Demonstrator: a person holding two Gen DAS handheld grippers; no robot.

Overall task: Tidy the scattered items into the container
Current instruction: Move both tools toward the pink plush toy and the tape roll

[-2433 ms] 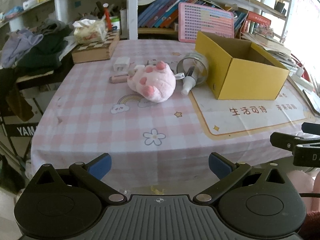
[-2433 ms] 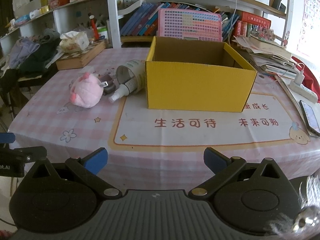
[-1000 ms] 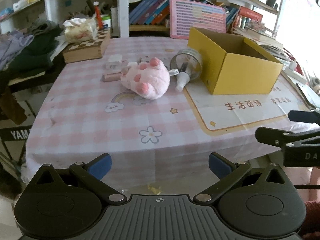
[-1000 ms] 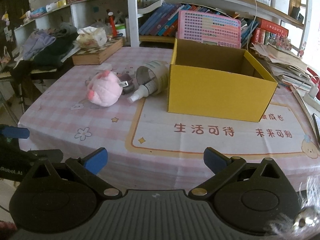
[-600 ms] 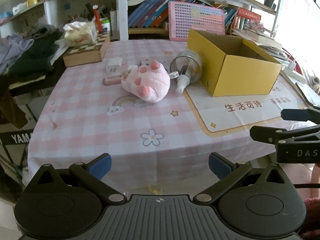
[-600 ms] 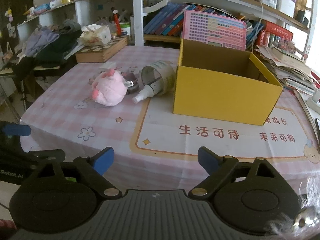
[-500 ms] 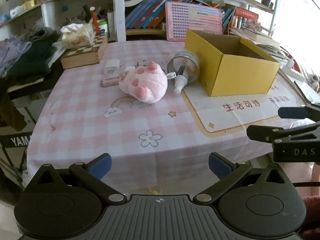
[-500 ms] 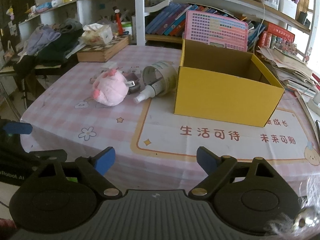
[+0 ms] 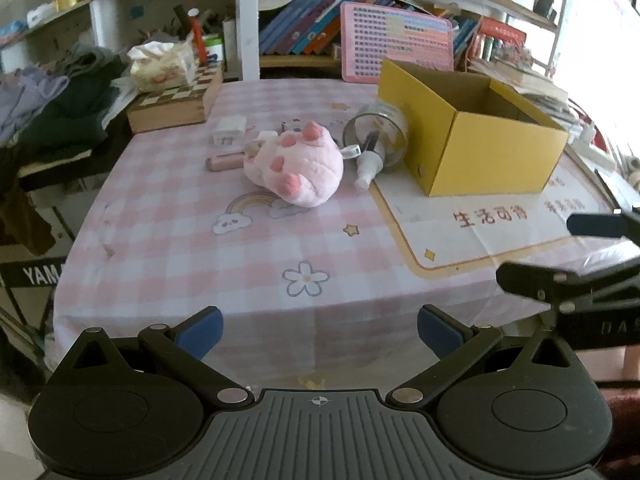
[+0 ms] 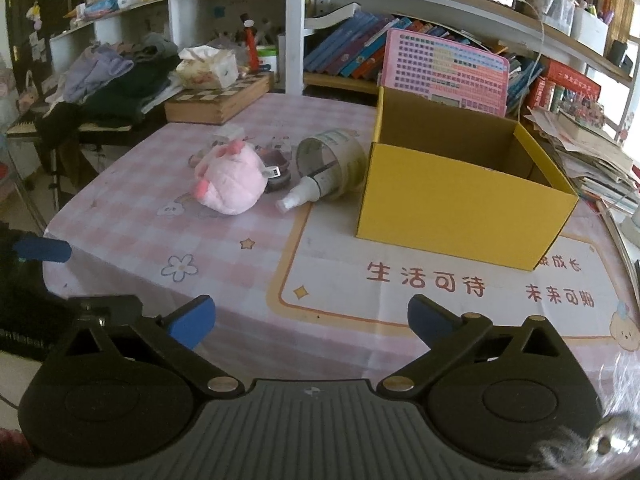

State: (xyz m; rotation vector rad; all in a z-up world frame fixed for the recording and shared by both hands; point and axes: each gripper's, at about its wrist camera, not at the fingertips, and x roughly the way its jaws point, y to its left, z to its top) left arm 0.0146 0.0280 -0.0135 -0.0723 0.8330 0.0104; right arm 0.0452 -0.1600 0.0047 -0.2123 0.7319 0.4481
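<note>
An open yellow cardboard box [image 9: 488, 152] [image 10: 460, 204] stands on the pink checked tablecloth [image 9: 248, 248]. Left of it lie a pink plush paw [image 9: 298, 170] [image 10: 232, 180], a tipped clear jar [image 9: 378, 136] [image 10: 332, 160], a small white spray bottle [image 9: 368, 168] [image 10: 300, 194], a pink tube [image 9: 224, 162] and a white charger [image 9: 229, 130]. My left gripper [image 9: 318, 332] is open and empty at the table's near edge. My right gripper [image 10: 310, 320] is open and empty over the near edge, in front of the box.
A wooden chessboard box [image 9: 176, 104] with a tissue pack sits at the back left. Shelves of books [image 10: 352, 56] and a pink chart [image 10: 444, 68] stand behind the table. Clothes [image 9: 48, 108] pile on the left. Papers [image 10: 592, 152] stack at the right.
Both grippers have drifted slightly closer to the table. The right gripper's fingers closed a little, then opened again. Nothing on the table moved.
</note>
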